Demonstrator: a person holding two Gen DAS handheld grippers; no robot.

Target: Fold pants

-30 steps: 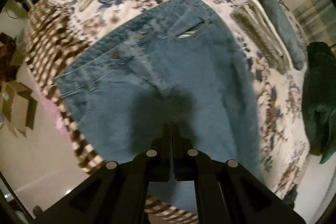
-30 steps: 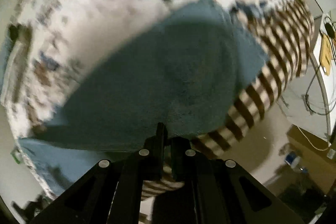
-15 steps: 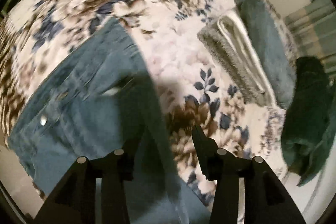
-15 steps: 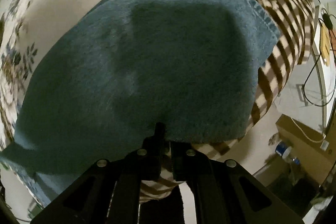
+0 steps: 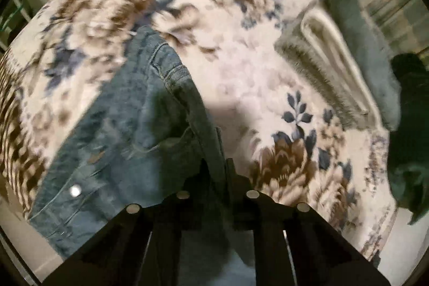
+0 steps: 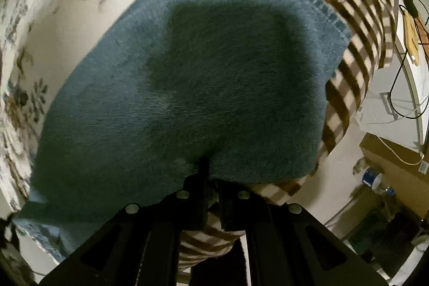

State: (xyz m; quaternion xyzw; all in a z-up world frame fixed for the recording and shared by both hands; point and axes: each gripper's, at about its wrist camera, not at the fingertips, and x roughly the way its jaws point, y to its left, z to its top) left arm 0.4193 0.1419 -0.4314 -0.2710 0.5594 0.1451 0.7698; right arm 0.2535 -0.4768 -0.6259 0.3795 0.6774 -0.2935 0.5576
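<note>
Blue denim pants (image 5: 128, 125) lie on a floral blanket (image 5: 241, 66), waistband and metal button at lower left in the left wrist view. My left gripper (image 5: 216, 165) is shut on the pants' side edge, the cloth pinched between its fingers. In the right wrist view the pants' leg end (image 6: 203, 87) lies flat with its hem at upper right, near the bed's striped edge (image 6: 356, 77). My right gripper (image 6: 211, 178) is shut on the near edge of the leg.
A folded grey and white towel stack (image 5: 337, 63) lies at the right, with dark green clothing (image 5: 410, 130) beyond. To the right of the bed stand a cardboard box (image 6: 394, 165), a bottle (image 6: 375, 180) and white furniture with cables (image 6: 402, 77).
My left gripper opened, moved right off the pants' middle to their side edge, then shut on it. My right gripper stays shut on the leg, which has spread flatter.
</note>
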